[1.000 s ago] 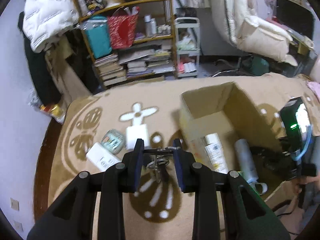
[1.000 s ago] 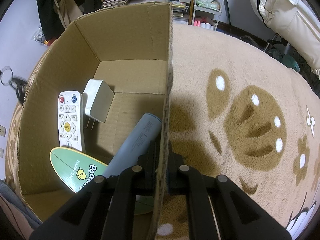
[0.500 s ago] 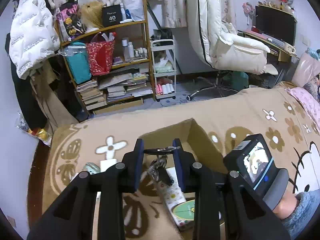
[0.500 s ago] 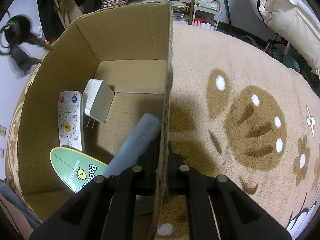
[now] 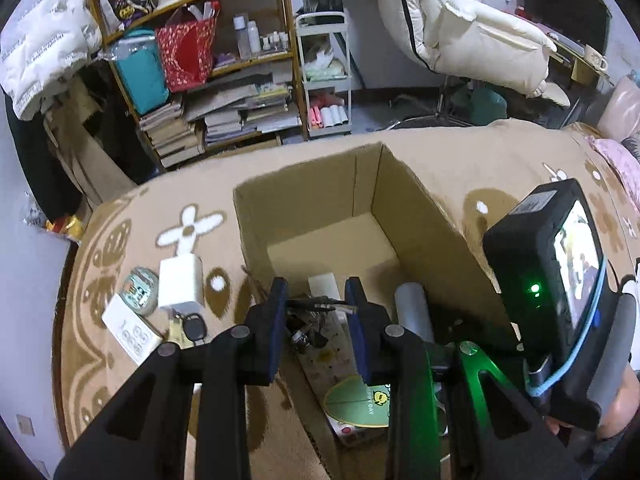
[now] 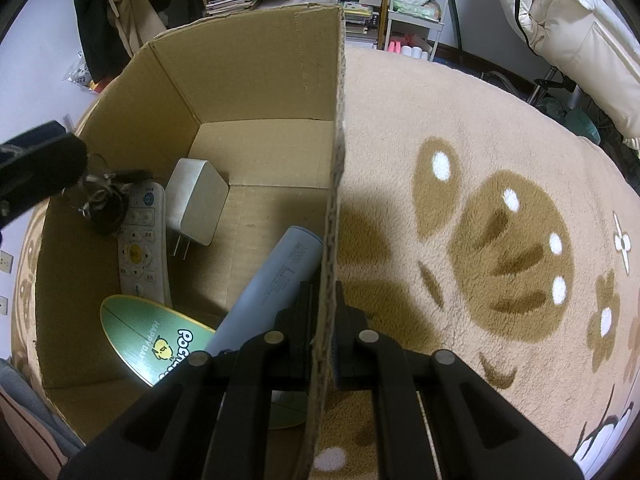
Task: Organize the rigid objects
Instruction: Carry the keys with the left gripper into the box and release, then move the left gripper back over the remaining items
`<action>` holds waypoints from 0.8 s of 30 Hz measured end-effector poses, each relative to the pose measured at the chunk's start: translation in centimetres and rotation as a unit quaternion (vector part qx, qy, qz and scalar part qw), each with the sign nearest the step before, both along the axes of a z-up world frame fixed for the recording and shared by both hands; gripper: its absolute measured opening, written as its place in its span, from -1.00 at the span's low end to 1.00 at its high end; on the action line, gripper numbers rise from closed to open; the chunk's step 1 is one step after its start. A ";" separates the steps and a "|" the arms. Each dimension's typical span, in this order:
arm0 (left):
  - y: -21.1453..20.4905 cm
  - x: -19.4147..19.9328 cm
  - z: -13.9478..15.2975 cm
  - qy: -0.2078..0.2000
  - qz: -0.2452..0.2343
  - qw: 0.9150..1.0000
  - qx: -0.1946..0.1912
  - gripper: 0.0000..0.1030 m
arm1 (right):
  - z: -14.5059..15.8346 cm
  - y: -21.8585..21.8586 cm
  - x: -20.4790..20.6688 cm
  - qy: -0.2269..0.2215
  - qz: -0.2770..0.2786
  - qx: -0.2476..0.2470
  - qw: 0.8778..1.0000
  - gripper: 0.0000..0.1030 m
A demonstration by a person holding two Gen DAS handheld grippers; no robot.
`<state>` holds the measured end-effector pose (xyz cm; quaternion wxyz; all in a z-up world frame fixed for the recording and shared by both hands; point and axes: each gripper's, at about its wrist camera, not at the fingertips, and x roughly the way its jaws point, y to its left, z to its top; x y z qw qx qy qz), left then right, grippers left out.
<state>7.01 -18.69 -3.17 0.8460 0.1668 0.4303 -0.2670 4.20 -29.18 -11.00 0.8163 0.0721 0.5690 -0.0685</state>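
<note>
An open cardboard box [image 5: 404, 184] [image 6: 256, 80] stands on the brown blanket. My left gripper [image 5: 318, 304] is shut on a bunch of keys [image 5: 308, 330] and holds it over the box's left side; the keys [image 6: 100, 204] hang above a white remote [image 6: 140, 244]. My right gripper [image 6: 322, 316] is shut on the box's right wall [image 6: 336, 184]. Inside lie a white charger [image 6: 196, 202], a grey-blue cylinder [image 6: 272, 284] and a green oval fan [image 6: 152, 344].
On the blanket left of the box lie a white adapter [image 5: 180, 282], a round tin [image 5: 138, 290], a white power strip [image 5: 130, 334] and a black key fob [image 5: 194, 326]. A cluttered bookshelf [image 5: 208, 64] and a white chair [image 5: 472, 32] stand behind.
My left gripper has carried the keys from over the blanket rightward and down into the box's opening, above the remote. My right gripper has stayed clamped on the box wall.
</note>
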 end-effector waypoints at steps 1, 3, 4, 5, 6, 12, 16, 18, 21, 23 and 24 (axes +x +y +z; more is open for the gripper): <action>0.0 0.0 -0.2 0.003 0.002 1.000 -0.001 -0.47 | 0.0 0.0 0.0 0.000 0.000 0.000 1.000 -0.84; -0.2 0.0 -0.3 0.005 0.005 1.000 -0.001 -0.47 | 0.0 0.0 0.0 0.000 0.000 0.000 1.000 -0.84; -0.3 0.0 -0.3 0.007 0.005 1.000 -0.002 -0.47 | 0.0 0.0 0.0 0.000 0.000 0.000 1.000 -0.84; -0.4 0.0 -0.4 0.008 0.006 1.000 -0.002 -0.47 | 0.0 0.0 0.0 0.000 0.000 0.000 1.000 -0.84; -0.4 0.0 -0.4 0.008 0.007 1.000 -0.001 -0.46 | 0.0 0.0 0.0 0.000 0.000 0.000 1.000 -0.84; 0.3 0.2 -0.2 -0.005 0.020 1.000 0.012 -0.40 | -0.1 0.1 0.0 0.000 0.000 0.000 1.000 -0.84; 1.1 0.2 0.3 -0.020 0.018 1.000 0.005 0.17 | -0.1 0.1 -0.1 0.000 0.000 0.001 1.000 -0.84; 1.5 0.1 0.7 -0.026 0.015 1.000 -0.002 0.28 | -0.1 0.1 -0.1 0.000 0.000 0.000 1.000 -0.84; 2.3 0.5 1.2 -0.027 0.018 0.999 -0.007 0.58 | -0.2 0.1 -0.1 0.000 0.000 0.001 1.000 -0.84; 3.0 1.0 1.6 -0.031 0.025 0.999 -0.007 0.75 | -0.2 0.0 -0.1 0.001 0.000 0.001 1.000 -0.84; 3.5 1.2 1.7 -0.034 0.030 0.999 -0.008 0.77 | -0.2 0.1 0.0 0.001 0.000 0.001 1.000 -0.84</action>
